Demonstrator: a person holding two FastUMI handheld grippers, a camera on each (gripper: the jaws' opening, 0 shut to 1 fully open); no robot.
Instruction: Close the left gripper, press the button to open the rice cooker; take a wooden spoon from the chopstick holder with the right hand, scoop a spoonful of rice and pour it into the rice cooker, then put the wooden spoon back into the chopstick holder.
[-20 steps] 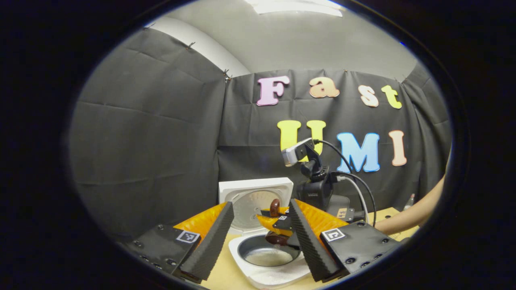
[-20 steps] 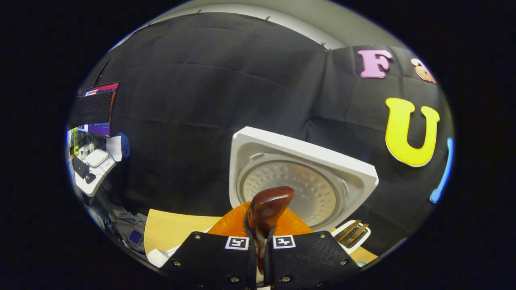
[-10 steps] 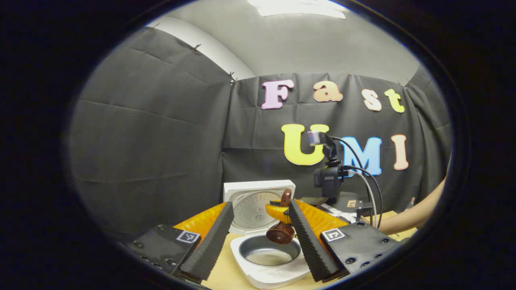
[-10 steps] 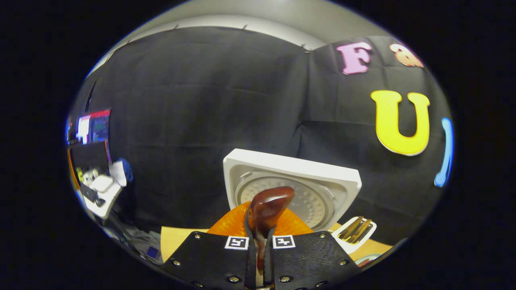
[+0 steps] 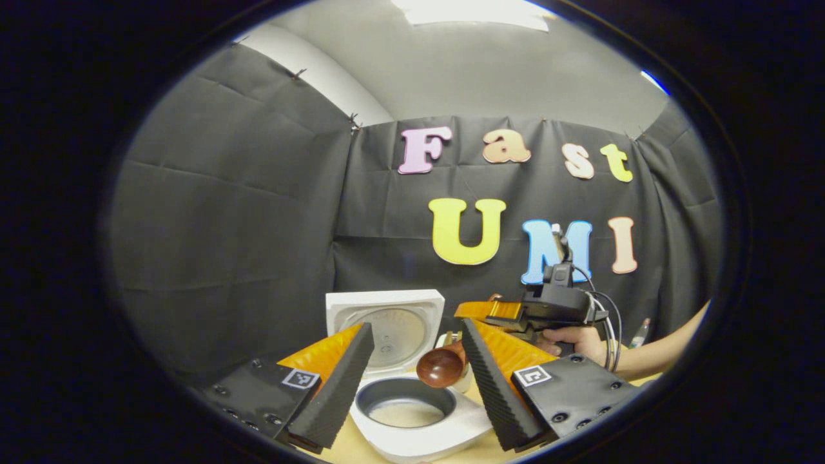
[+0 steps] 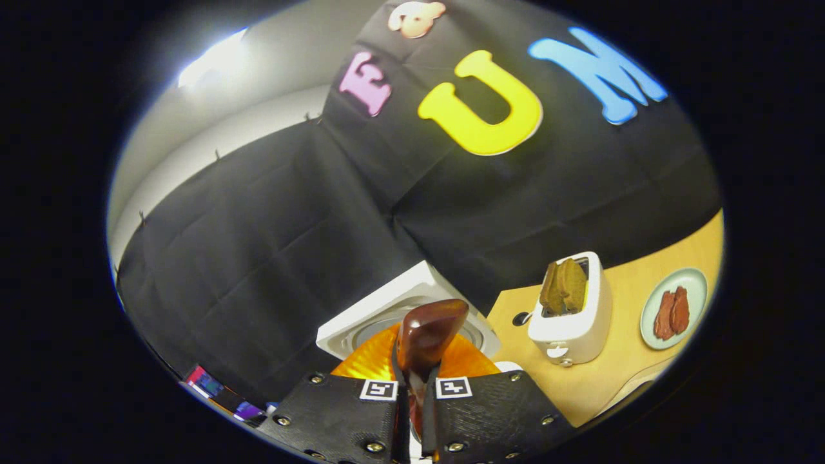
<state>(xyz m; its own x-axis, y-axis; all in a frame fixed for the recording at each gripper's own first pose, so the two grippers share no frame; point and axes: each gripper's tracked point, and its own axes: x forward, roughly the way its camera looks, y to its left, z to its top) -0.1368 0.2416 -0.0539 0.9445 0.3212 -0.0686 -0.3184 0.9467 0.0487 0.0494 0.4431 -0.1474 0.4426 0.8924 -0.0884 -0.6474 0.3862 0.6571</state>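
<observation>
Wooden spoon (image 6: 422, 338) clamped in right tongs (image 6: 414, 386) | left tongs (image 5: 412, 374) spread apart

The left gripper view looks level across the desk (image 5: 361, 446) at the rice cooker (image 5: 412, 412); the right gripper view, rolled, shares its lid (image 6: 361, 322) at 6 o'clock.

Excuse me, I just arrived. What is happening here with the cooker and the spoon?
A person is working with two handheld grippers. The rice cooker stands open, its lid raised and some rice lying in its pot. The right gripper is shut on the wooden spoon, whose bowl hangs just above the cooker's far edge. The left gripper waits open in front of the cooker. A toaster and a plate stand to one side.
</observation>
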